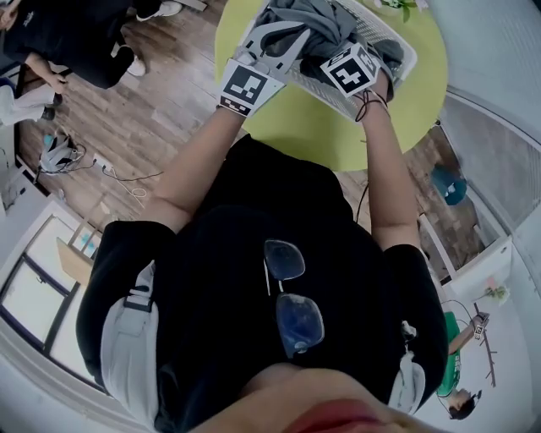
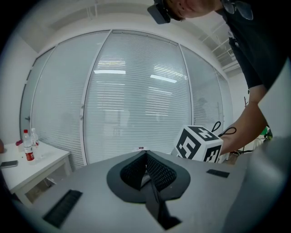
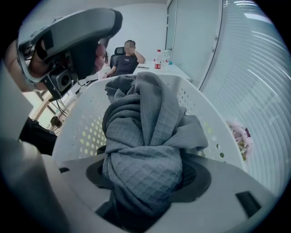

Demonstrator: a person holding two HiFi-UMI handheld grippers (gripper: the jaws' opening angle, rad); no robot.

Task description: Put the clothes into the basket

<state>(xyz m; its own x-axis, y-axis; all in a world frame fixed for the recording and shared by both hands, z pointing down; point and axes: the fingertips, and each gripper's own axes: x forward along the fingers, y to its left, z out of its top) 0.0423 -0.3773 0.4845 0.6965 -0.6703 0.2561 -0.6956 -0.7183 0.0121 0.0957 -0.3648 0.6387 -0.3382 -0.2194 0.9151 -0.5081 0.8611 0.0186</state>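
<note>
A grey quilted cloth (image 3: 143, 150) is bunched between the jaws of my right gripper (image 3: 145, 175), which is shut on it and points down into the white perforated basket (image 3: 86, 132). More grey cloth (image 1: 317, 21) lies piled in the basket (image 1: 397, 46) in the head view, with the right gripper's marker cube (image 1: 351, 69) over its near rim. My left gripper (image 1: 272, 49) hovers at the basket's left side; in its own view its pads (image 2: 157, 170) meet with nothing between them. The right cube (image 2: 199, 144) shows beside it.
The basket stands on a round green table (image 1: 338, 127). A seated person (image 3: 127, 59) and a bottle (image 3: 158, 59) are at a far white table. Pink flowers (image 3: 238, 132) lie beyond the basket. Another white table with bottles (image 2: 29, 145) stands before the blinds.
</note>
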